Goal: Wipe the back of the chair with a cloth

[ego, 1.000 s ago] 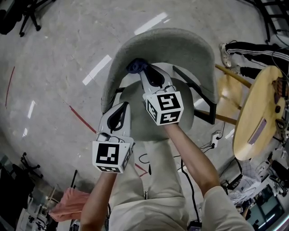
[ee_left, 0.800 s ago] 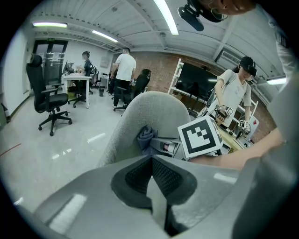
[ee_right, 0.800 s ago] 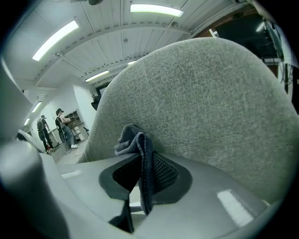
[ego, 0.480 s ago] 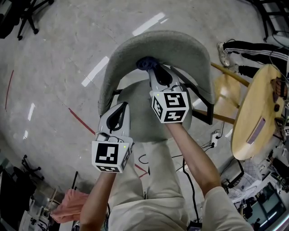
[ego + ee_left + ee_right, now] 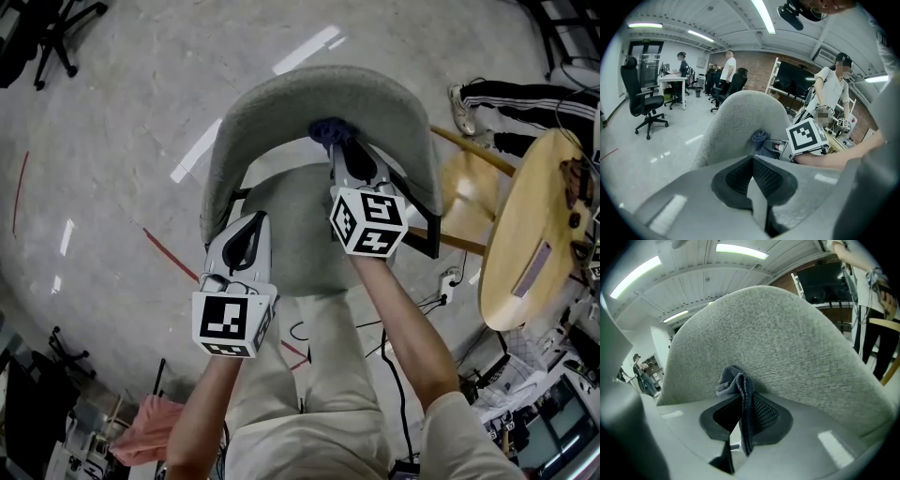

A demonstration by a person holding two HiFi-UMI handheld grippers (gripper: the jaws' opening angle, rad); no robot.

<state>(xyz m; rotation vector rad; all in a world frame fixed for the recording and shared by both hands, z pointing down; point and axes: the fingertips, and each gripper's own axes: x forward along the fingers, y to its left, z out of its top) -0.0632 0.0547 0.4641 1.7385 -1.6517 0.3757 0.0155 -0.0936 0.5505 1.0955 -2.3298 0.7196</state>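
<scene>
The dark blue cloth (image 5: 736, 386) is pinched in the closed jaws of the right hand-held gripper (image 5: 335, 142) and pressed against the inner face of the grey chair back (image 5: 319, 89). Over the last second it has slid along that curve, from the person's left side past the middle and toward the right. To my eye the wipe is well under way, with the right end of the back probably still to cover. The left hand-held gripper (image 5: 253, 221) hangs by the seat (image 5: 291, 248), jaws together on nothing, taking no part. A round wooden desk (image 5: 525, 244) stands off to the right.
</scene>
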